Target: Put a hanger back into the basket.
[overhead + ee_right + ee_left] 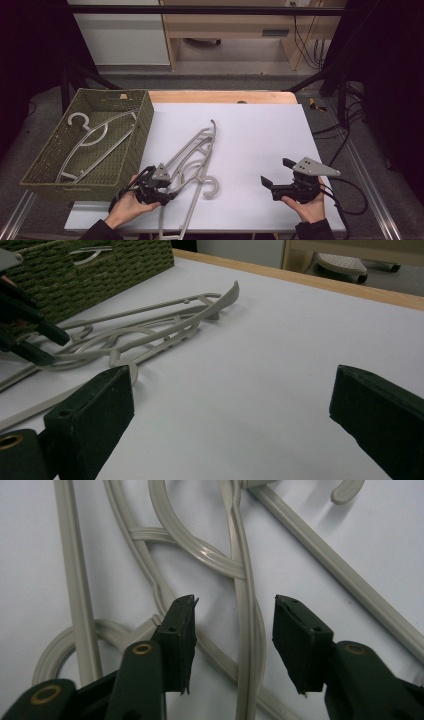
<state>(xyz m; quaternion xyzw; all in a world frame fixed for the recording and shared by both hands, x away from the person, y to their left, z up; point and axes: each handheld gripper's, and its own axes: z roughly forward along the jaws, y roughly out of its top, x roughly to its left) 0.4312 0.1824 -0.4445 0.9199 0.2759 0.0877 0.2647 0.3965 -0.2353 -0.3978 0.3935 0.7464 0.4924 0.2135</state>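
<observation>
The left gripper point(159, 186), jaws released, straddled the tangled plastic hangers point(192, 157) beside the woven basket point(131, 150), apparently to grasp one; the right gripper point(276, 175) waited open.

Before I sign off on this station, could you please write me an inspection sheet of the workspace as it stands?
Surface: white board on a wooden table.
Job's things: grey hangers overlapping on the board; one hanger in the green basket.
Clutter: nothing seen.
Tongs: left tongs open, astride a hanger bar; right tongs open over bare board.
Cables: black cable trailing from the right tongs; more cables on the floor at right.
Surroundings: wooden furniture behind the table.
</observation>
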